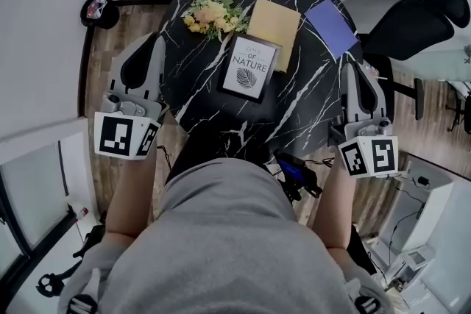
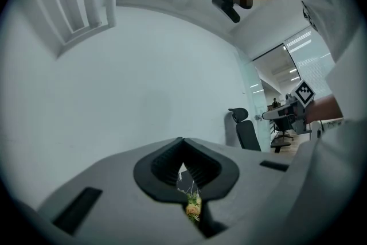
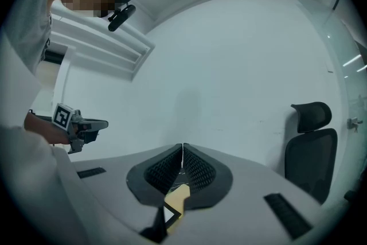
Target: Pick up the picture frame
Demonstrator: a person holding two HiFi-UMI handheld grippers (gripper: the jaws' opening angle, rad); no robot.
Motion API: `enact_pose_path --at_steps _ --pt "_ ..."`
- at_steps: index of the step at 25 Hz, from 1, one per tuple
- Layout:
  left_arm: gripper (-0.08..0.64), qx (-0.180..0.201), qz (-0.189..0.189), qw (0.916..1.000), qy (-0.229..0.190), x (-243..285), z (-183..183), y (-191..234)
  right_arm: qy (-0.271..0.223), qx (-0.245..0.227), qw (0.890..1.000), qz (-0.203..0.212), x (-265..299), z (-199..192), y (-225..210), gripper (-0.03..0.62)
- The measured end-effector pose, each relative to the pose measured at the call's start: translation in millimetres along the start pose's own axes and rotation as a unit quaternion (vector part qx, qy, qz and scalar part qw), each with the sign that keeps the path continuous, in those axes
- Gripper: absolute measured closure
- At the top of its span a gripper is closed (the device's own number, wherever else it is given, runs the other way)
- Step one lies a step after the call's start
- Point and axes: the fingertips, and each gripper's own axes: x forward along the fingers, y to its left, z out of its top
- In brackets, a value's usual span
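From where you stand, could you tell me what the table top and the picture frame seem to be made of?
Table top: black marble or a marble-look laminate, judging by the white veins; smooth, faintly glossy.
Picture frame: thin dark moulding, wood or plastic, I cannot tell which; a white printed sheet sits inside, possibly under glazing.

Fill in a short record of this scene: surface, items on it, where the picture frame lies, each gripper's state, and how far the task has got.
surface: round black marble table
items: picture frame, flowers, yellow book, blue notebook
frame position: lying flat near the table's middle, next to the yellow book
left gripper: shut, empty, at the table's left edge
right gripper: shut, empty, at the table's right edge
task progress: frame not yet touched
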Motion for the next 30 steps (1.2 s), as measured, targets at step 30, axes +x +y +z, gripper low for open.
enact_pose_path --at_steps 30 --pt "0.554 -0.022 0.002 0.9984 0.051 21.5 -50.6 -31.4 0.091 0.076 0.990 0.071 34.6 -92.6 -14.3 0.566"
